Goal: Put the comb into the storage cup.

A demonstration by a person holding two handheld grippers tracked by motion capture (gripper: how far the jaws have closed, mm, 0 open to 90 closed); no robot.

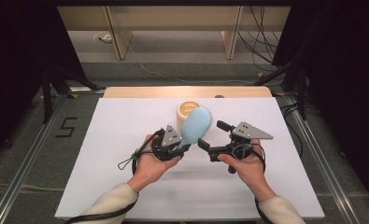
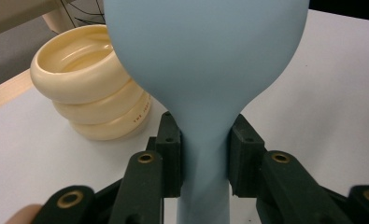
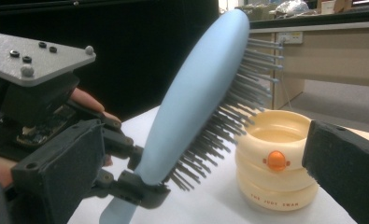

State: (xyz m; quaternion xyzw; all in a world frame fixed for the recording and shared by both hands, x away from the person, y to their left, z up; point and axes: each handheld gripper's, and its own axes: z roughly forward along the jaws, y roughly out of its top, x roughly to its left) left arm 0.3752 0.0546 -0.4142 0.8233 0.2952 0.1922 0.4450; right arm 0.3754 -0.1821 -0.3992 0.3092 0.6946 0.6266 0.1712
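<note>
A light blue hairbrush [image 1: 196,125] is held up off the white table, bristles turned to the right. My left gripper [image 1: 184,148] is shut on its narrow neck, a pad pressing on either side [image 2: 205,158]. The smooth back of the brush [image 2: 205,60] faces the left gripper view. My right gripper [image 1: 213,135] is open just right of the brush, its jaws wide apart and touching nothing. In the right gripper view the bristled brush [image 3: 191,98] slants up between the gripper's [image 3: 203,168] two jaws, farther off. A cream ringed pot [image 1: 188,111] stands behind the brush.
The cream pot [image 3: 275,168] has an orange dot on its side and sits on the white table top [image 1: 126,186] near its far edge. A wooden strip [image 1: 140,91] runs along the back. Dark stands and cables flank the table.
</note>
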